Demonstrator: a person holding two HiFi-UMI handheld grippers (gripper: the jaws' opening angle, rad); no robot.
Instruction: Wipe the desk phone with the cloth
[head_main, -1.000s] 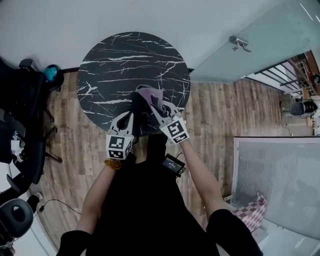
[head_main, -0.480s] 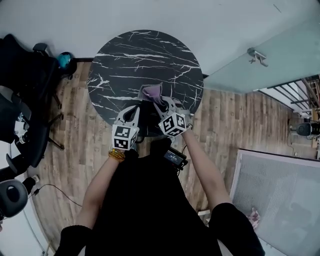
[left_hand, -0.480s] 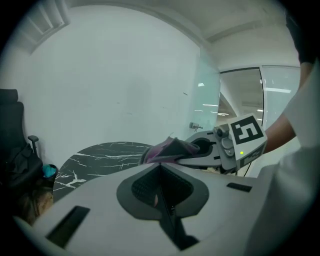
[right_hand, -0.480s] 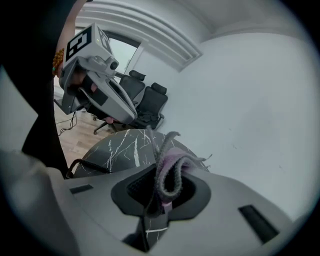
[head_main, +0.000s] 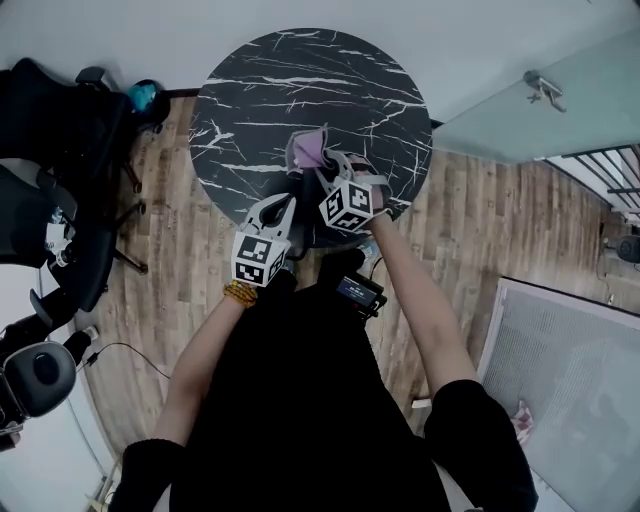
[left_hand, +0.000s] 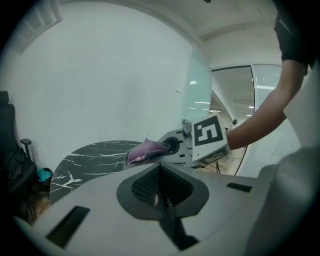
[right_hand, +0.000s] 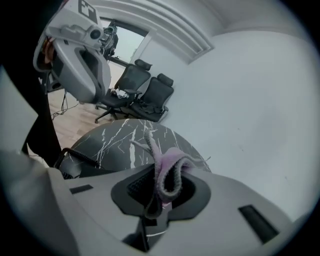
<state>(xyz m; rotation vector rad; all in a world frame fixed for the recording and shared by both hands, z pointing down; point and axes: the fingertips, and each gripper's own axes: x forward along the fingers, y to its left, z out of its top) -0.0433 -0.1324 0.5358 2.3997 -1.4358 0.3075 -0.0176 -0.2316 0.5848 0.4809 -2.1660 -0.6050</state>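
Two grippers: your right gripper (right_hand: 165, 186) has its fingers pinching the purple cloth (right_hand: 169, 167); your left gripper (left_hand: 161, 186) has its fingers together, empty. The dark desk phone (head_main: 308, 228) seemingly lies just below them on the counter (head_main: 262, 92).

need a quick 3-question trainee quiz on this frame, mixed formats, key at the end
1. Multiple choice: what is between the fingers of the right gripper? A) a purple cloth B) a phone handset C) nothing
2. True or false: the left gripper is also clamped on the cloth.
3. Fill in: the black marbled table has a ____ top.
Key: 1 A. 2 false; its fingers are together with nothing between them. 3 round.
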